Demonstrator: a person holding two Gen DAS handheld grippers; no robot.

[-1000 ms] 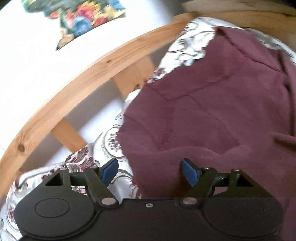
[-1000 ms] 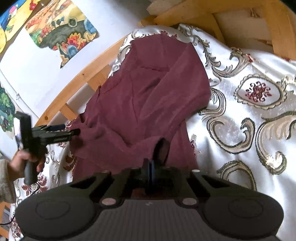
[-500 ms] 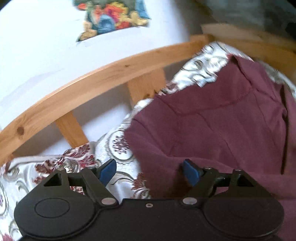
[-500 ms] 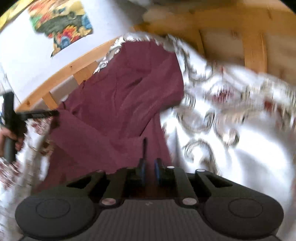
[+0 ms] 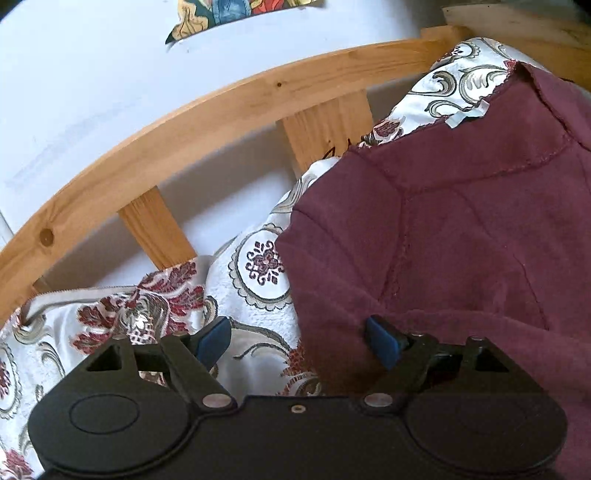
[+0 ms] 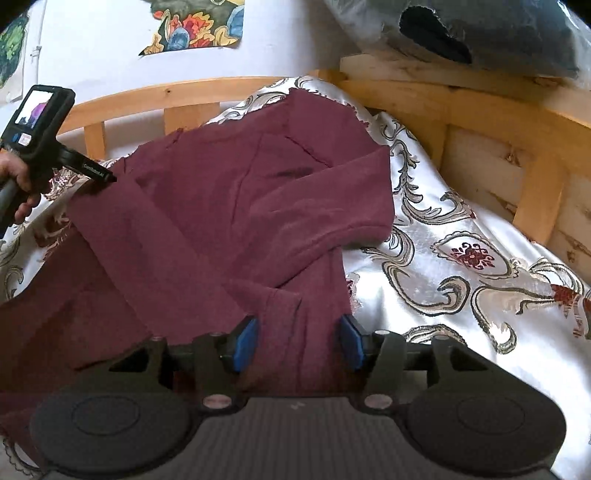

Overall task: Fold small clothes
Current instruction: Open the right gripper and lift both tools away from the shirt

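Observation:
A maroon garment [image 6: 229, 206] lies on a white patterned bedspread [image 6: 461, 266], with one sleeve folded across its body. It also shows in the left wrist view [image 5: 461, 236]. My right gripper [image 6: 297, 341] is open, its blue pads straddling the garment's near edge without holding it. My left gripper [image 5: 299, 341] is open at the garment's left edge, one pad over the bedspread [image 5: 258, 295], the other over the cloth. The left gripper also shows in the right wrist view [image 6: 99, 175], touching the garment's far left side.
A wooden bed rail [image 5: 221, 110] with slats runs along the left and back. A wooden headboard [image 6: 498, 122] stands at the right, with a dark bundle [image 6: 480, 33] on top. A white wall with colourful pictures [image 6: 195, 26] is behind.
My right gripper has opened and let go of the garment's edge. The garment now lies flatter on the bed. My left gripper stayed open and shifted slightly along the left edge.

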